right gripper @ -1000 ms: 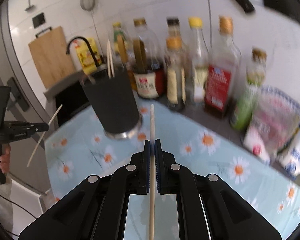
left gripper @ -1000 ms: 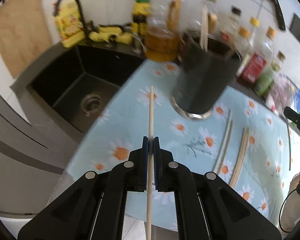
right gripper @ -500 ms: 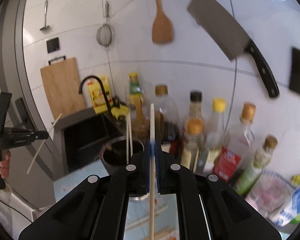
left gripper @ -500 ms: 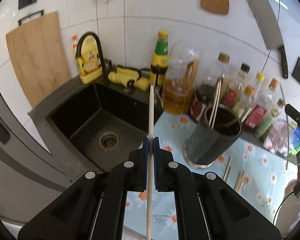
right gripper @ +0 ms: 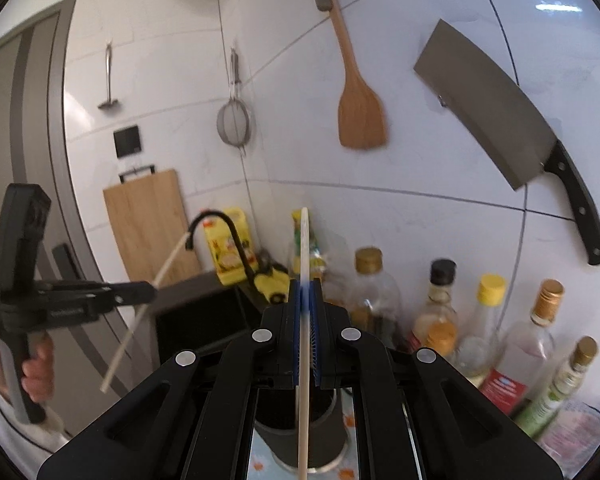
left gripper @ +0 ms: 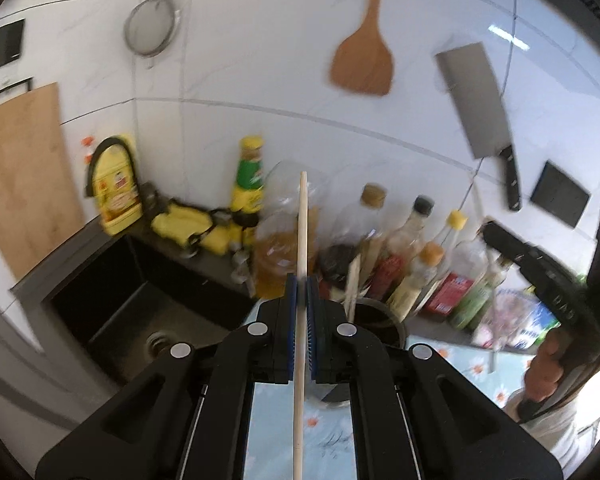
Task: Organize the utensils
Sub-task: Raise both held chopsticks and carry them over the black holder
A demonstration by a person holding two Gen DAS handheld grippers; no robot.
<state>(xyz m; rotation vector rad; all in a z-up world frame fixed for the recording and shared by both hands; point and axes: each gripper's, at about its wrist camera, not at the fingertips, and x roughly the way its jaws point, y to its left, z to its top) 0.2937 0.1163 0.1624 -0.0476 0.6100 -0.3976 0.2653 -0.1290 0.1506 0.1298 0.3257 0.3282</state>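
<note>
1. Chopstick, left (left gripper: 302, 240): clamped between the pads of my left claw (left gripper: 301, 304), tip at 12 o'clock, raised above the desk so it can drop end-first.
2. Chopstick, right (right gripper: 305, 248): my right claw (right gripper: 306, 304) is closed on it, likewise upright.
3. Holder (right gripper: 300, 440): dark cup at 6 o'clock under the right claw, on the daisy cloth (left gripper: 328, 444); I judge it the destination.
4. Sticks already in the holder (left gripper: 352, 284): at 1 o'clock from the left claw, leaning on the rim.
5. Bottles (right gripper: 440, 312): crowded behind the holder, limiting my approach.
</note>
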